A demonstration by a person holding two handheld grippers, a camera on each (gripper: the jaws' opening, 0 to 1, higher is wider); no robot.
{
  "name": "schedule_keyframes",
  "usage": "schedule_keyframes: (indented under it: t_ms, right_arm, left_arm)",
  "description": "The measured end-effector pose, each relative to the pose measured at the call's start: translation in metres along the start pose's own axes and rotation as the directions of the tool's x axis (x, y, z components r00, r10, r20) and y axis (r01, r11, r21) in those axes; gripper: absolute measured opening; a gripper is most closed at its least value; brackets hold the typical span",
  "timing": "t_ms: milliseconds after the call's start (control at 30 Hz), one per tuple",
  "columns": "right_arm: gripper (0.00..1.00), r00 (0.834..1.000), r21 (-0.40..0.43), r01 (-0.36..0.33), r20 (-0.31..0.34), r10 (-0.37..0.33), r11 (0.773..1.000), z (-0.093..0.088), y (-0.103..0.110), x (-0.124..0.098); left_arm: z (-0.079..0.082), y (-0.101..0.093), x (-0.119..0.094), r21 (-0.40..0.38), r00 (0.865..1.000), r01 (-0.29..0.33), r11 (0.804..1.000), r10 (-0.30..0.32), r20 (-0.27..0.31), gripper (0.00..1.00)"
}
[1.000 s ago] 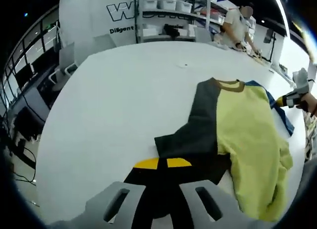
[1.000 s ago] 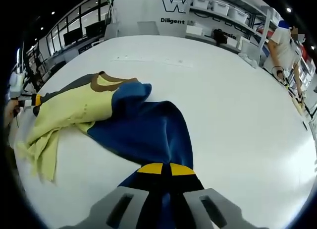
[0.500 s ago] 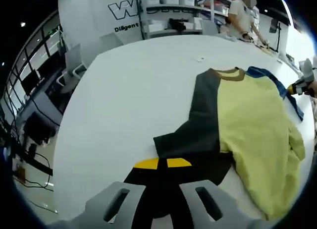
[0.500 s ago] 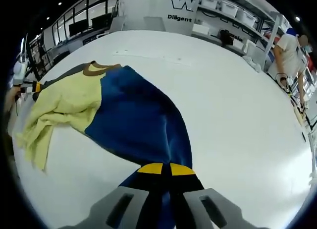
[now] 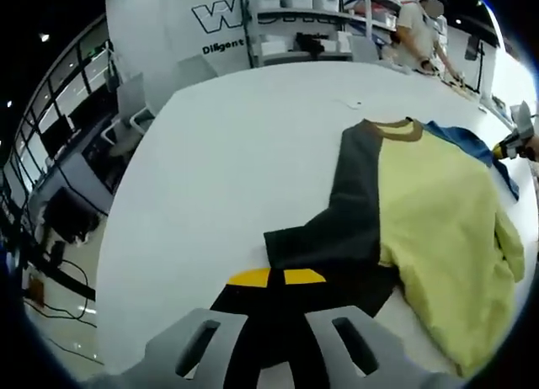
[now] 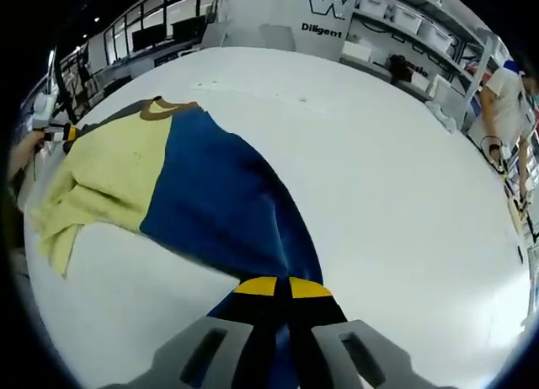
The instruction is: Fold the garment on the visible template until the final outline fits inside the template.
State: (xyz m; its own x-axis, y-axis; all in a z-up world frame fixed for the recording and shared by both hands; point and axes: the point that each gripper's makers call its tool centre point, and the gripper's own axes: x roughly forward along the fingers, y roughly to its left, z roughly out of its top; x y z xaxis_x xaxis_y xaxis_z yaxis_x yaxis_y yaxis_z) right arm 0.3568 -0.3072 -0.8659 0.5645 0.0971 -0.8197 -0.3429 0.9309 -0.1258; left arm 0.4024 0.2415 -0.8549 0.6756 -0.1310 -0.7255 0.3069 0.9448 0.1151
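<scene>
Between each tool's jaws a shirt (image 5: pixel 421 212) sleeve is clenched, spreading it on the bench (image 6: pixel 404 178); next, fold inward.

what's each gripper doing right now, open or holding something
Left gripper: shut on the garment's dark sleeve.
Right gripper: shut on the garment's blue sleeve.

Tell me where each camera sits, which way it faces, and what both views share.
Left gripper view: rides on the left gripper, looking along the shirt's dark sleeve across the white table; its own jaws rise at the bottom.
Right gripper view: rides on the right gripper, looking along the blue sleeve; own jaws at the bottom, a hand at the left edge.
Shared: the yellow shirt front, brown collar, table, shelving.
</scene>
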Motion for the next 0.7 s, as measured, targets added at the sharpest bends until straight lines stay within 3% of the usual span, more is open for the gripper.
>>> schedule_keyframes:
  t_ms: [67, 367, 500, 633, 700]
  right_arm:
    - [0.00, 1.000, -0.038, 0.003, 0.001, -0.003, 0.999, 0.003, 0.000, 0.001]
    - [0.00, 1.000, 0.035, -0.011, -0.009, 0.011, 0.999, 0.003, 0.002, 0.000]
    - [0.01, 0.998, 0.156, 0.007, 0.059, -0.016, 0.988, 0.010, 0.003, -0.004]
    - [0.17, 0.986, 0.278, -0.034, 0.166, -0.013, 0.960, 0.025, 0.008, -0.013]
    - [0.30, 0.983, 0.289, -0.056, 0.182, 0.003, 0.956, 0.027, 0.013, -0.015]
  left_arm:
    - [0.000, 0.000, 0.001, 0.000, 1.000, 0.001, 1.000, -0.001, -0.002, 0.03]
    - [-0.002, -0.001, -0.001, -0.013, 1.000, 0.015, 1.000, -0.015, -0.007, 0.04]
    - [-0.003, -0.004, -0.008, -0.066, 1.000, 0.015, 0.998, -0.016, -0.016, 0.12]
    - [-0.003, -0.008, -0.017, -0.061, 1.000, 0.022, 0.998, -0.023, -0.013, 0.31]
    - [-0.002, -0.009, -0.022, -0.068, 1.000, 0.026, 0.997, -0.026, -0.007, 0.38]
